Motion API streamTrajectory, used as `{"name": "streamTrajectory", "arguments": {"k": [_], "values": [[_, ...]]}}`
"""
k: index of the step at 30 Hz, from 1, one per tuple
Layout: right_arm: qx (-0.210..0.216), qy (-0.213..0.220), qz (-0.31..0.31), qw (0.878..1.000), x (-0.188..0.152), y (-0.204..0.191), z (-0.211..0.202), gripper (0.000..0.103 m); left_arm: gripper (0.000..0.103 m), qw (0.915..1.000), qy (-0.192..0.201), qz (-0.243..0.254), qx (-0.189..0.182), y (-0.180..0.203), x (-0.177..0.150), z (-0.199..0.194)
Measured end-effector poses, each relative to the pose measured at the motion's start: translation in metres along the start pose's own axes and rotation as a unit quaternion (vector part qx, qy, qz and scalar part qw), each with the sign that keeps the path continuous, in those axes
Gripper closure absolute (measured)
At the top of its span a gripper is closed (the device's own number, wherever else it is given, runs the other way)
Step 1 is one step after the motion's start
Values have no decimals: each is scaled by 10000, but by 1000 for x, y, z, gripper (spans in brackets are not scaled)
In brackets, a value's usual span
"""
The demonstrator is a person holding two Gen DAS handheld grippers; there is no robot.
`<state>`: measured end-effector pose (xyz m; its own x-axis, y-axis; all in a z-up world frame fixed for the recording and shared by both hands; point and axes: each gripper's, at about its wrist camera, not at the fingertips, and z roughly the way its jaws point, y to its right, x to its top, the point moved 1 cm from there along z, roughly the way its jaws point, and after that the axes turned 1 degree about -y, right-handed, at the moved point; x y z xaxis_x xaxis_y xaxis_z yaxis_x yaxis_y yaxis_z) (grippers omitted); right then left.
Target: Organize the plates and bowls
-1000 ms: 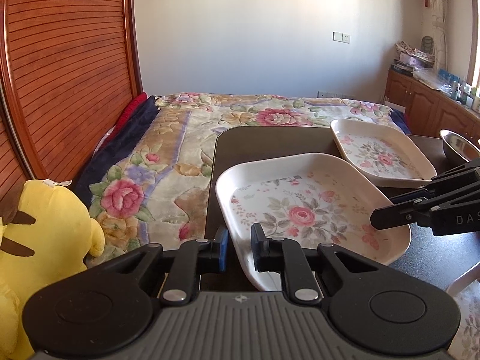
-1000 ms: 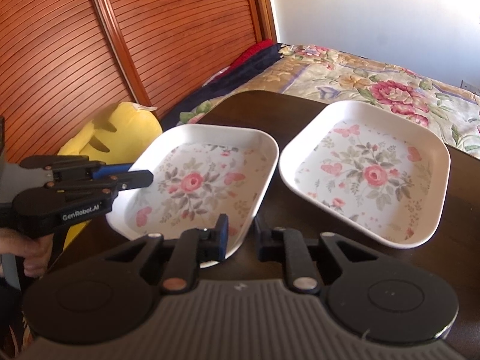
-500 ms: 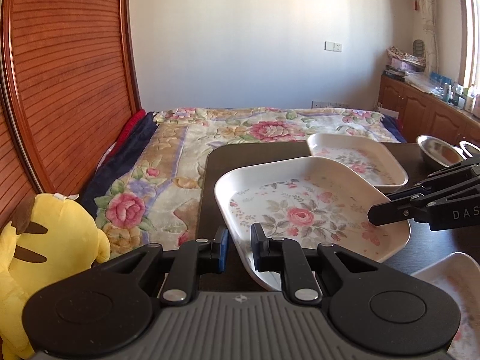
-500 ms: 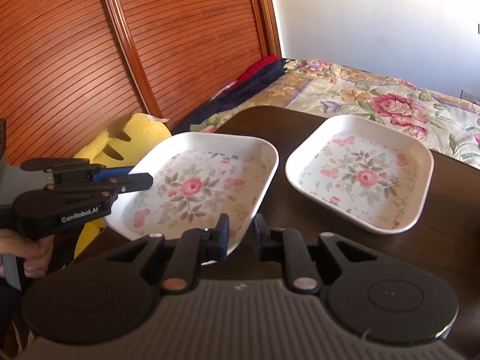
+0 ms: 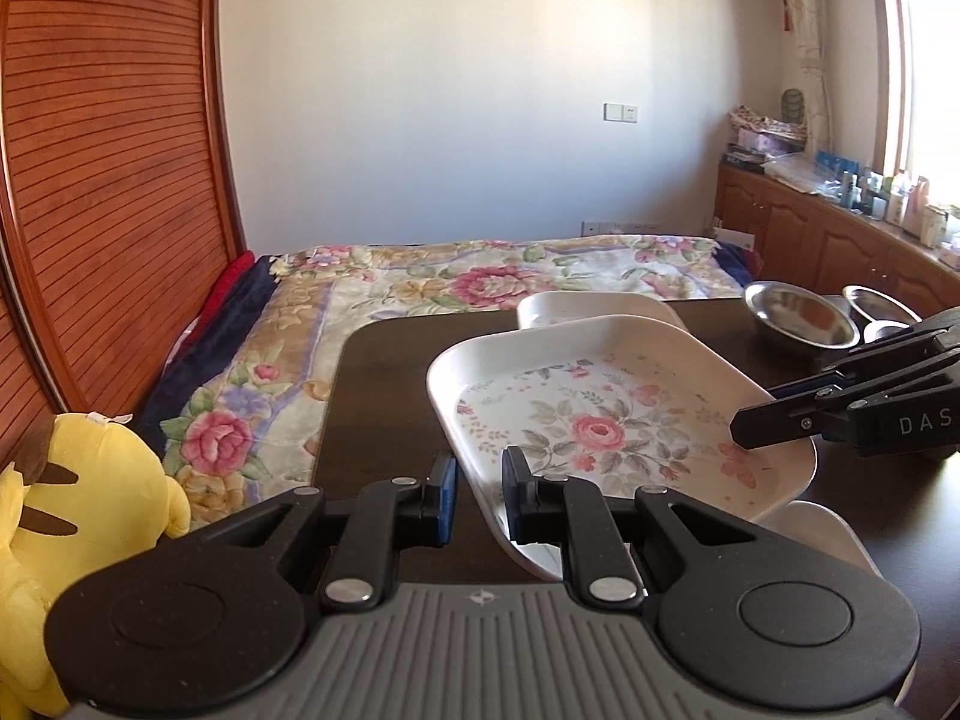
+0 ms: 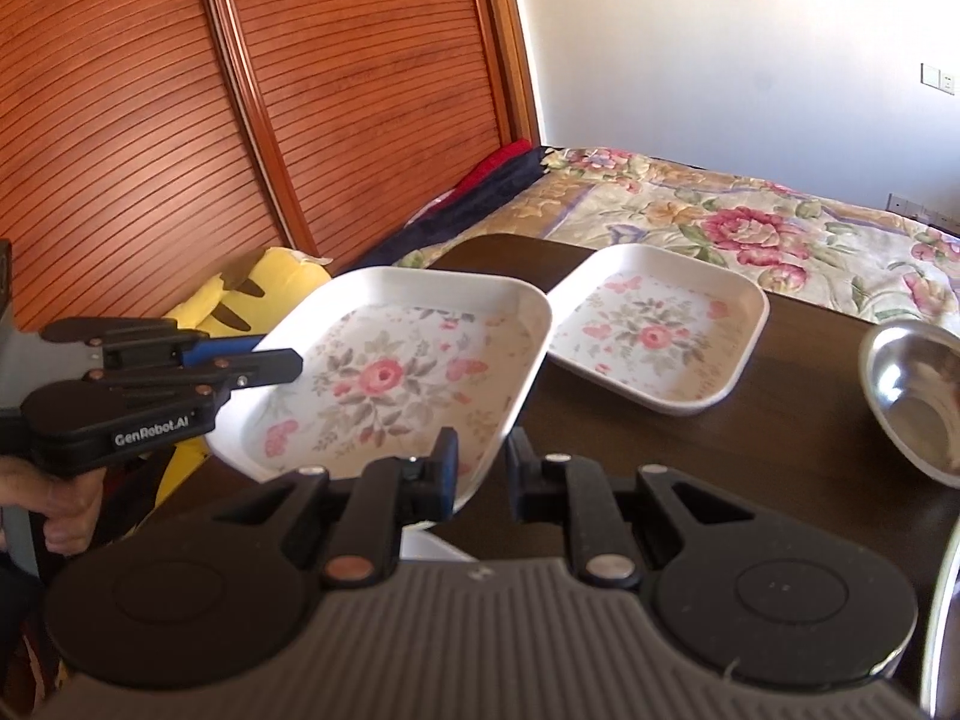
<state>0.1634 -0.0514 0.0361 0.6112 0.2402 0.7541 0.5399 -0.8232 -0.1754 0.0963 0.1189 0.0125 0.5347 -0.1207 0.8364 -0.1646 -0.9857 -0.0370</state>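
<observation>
A white square plate with a rose print (image 5: 606,420) (image 6: 390,384) is held in the air above the dark table (image 5: 390,372). My left gripper (image 5: 480,501) is shut on its near-left rim. My right gripper (image 6: 483,474) is shut on its opposite rim; it shows in the left wrist view (image 5: 852,414). My left gripper shows in the right wrist view (image 6: 180,372). A second floral plate (image 6: 657,330) lies flat on the table behind. A third white plate (image 5: 822,540) lies under the lifted one.
Two steel bowls (image 5: 801,315) (image 5: 879,306) stand at the table's far right; one shows in the right wrist view (image 6: 918,390). A floral bed (image 5: 480,282) lies beyond the table. A yellow plush toy (image 5: 78,516) sits at the left.
The held plate has risen and come back toward me with both grippers. The second plate now sits farther behind, and the third plate has come into view beneath.
</observation>
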Motion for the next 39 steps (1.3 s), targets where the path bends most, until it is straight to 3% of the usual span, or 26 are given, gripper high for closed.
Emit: {"name": "streamTrajectory", "arguments": {"k": [17,39], "values": [[-144,115,103,9998,-35,7,-43,84,85,9996,3,166,-237,43,-20,-32],[-143,50,93,9998,-73,3,-65,84,85,9987,-189,127,-451,61,-54,-42]]}}
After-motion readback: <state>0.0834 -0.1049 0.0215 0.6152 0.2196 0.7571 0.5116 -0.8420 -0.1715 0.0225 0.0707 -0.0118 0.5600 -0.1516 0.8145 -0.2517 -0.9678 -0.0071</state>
